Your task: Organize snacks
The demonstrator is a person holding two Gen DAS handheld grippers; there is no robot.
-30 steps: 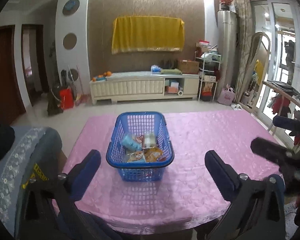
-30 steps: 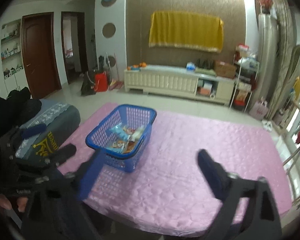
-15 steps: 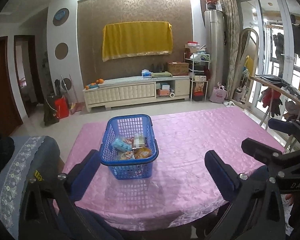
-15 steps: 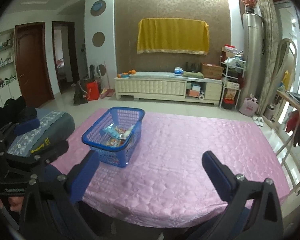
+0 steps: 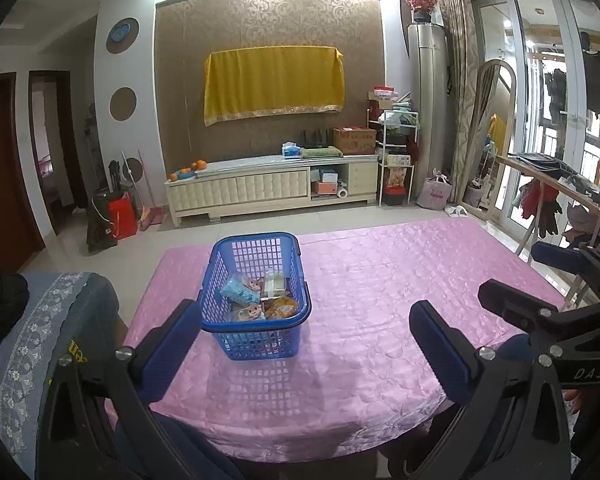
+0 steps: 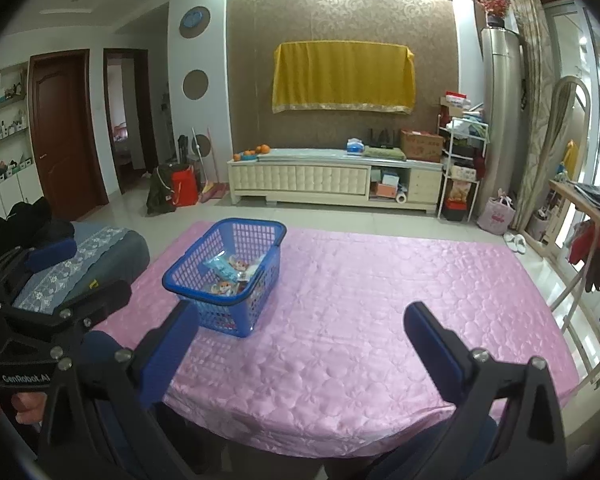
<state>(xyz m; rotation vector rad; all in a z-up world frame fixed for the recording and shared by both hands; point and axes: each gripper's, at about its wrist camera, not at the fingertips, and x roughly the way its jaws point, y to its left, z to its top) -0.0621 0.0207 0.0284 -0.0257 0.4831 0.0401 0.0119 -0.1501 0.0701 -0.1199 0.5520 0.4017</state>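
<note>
Both tools are pulling back and rising, so the blue basket (image 5: 256,296) is looking smaller than a second ago. Left tool (image 5: 304,340) and right tool (image 6: 300,344) are gaping wide, gripping nothing. Snack packets (image 5: 256,298) are sitting inside the basket at 11 o'clock on the pink-clothed bench (image 5: 380,320), TV cabinet (image 5: 272,188) lying beyond

Blue plastic lattice basket (image 5: 256,300) w/ snack packets (image 5: 256,296) on pink quilted table (image 5: 380,280); left claw (image 5: 306,344) spread wide, empty.

snacks (image 5: 260,298) in basket (image 5: 256,322) | basket on table (image 5: 380,280), left part
</note>
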